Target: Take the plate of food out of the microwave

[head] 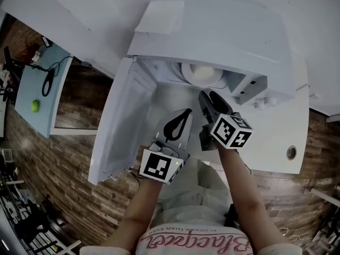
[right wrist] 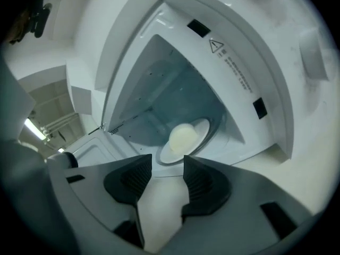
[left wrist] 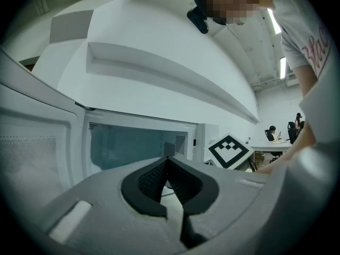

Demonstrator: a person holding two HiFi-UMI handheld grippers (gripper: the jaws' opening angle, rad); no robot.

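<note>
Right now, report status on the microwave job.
Left gripper shut, empty. Right gripper open, empty. Plate with food inside microwave, untouched. Door open, nothing in the way.

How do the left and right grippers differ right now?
The left gripper has its jaws together; the right gripper has them apart. The right gripper sits nearer the microwave cavity, aimed at the plate; the left gripper sits further back. Both hold nothing and face the open microwave.

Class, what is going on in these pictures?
A person stands at an open microwave with a gripper in each hand. The plate of pale food sits inside, untouched. The right gripper, jaws apart and empty, points at the plate; the left gripper is shut on nothing, beside the open door.
</note>
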